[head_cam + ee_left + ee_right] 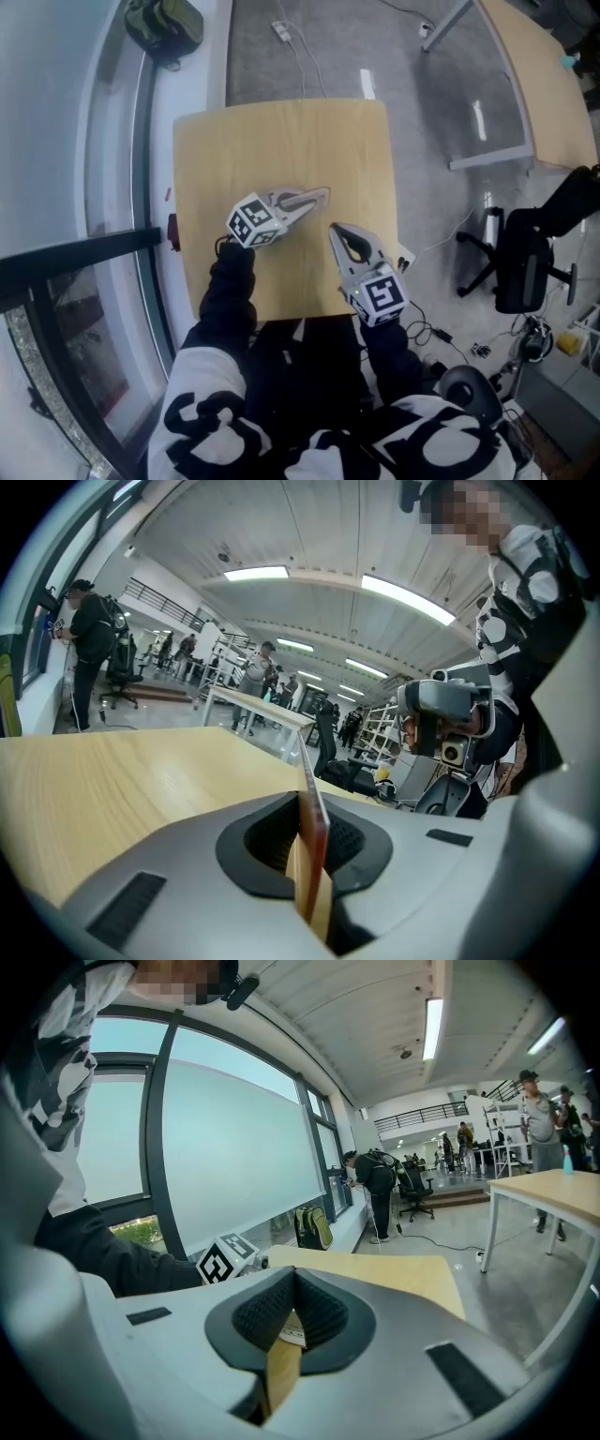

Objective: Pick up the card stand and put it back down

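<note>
Thin, seemingly clear card stand (314, 846), upright edge-on, clamped in left claw (307, 803)

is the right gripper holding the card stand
No, the right gripper has its jaws together on nothing, with only table beyond them.

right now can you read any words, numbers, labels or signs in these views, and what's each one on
No text here can be read.
Marker cubes on the left gripper and the right gripper: black-and-white square patterns only, no letters.
Card stand, edge-on in the left gripper's jaws: no print shows.
White slip on the table, in the right gripper view: dark print, too small and blurred to read.
</note>
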Action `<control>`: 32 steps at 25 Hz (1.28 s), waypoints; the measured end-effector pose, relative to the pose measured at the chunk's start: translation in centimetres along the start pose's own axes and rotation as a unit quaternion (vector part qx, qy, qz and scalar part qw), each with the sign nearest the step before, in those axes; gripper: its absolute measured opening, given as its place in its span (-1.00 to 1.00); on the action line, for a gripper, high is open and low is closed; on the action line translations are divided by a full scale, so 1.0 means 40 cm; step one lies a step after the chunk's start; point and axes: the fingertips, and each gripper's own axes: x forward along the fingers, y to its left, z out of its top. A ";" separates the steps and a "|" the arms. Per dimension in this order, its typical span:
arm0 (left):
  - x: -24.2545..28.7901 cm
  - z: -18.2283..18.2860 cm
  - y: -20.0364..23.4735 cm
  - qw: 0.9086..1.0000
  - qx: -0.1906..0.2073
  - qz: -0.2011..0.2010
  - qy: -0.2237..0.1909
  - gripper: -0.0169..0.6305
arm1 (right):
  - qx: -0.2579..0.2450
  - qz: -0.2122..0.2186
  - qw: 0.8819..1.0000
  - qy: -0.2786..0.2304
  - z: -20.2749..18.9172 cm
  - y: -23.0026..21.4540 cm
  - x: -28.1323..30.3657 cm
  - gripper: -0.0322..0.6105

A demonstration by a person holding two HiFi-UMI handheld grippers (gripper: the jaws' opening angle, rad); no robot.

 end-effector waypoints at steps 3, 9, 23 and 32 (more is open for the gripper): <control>-0.010 0.005 -0.041 1.000 -0.002 0.000 0.012 -0.88 | -0.006 0.006 1.000 -0.005 0.028 0.020 -0.013 -0.83; -0.095 0.039 -0.086 0.998 -0.036 0.056 0.017 -0.88 | -0.020 0.024 1.000 0.003 0.052 0.090 -0.042 -0.83; -0.326 0.262 -0.218 0.969 -0.004 0.239 -0.062 -0.88 | -0.041 -0.011 0.998 -0.046 0.162 0.208 -0.089 -0.83; -0.458 0.374 -0.292 0.933 0.036 0.325 -0.148 -0.88 | -0.060 -0.052 0.992 -0.100 0.267 0.231 -0.122 -0.83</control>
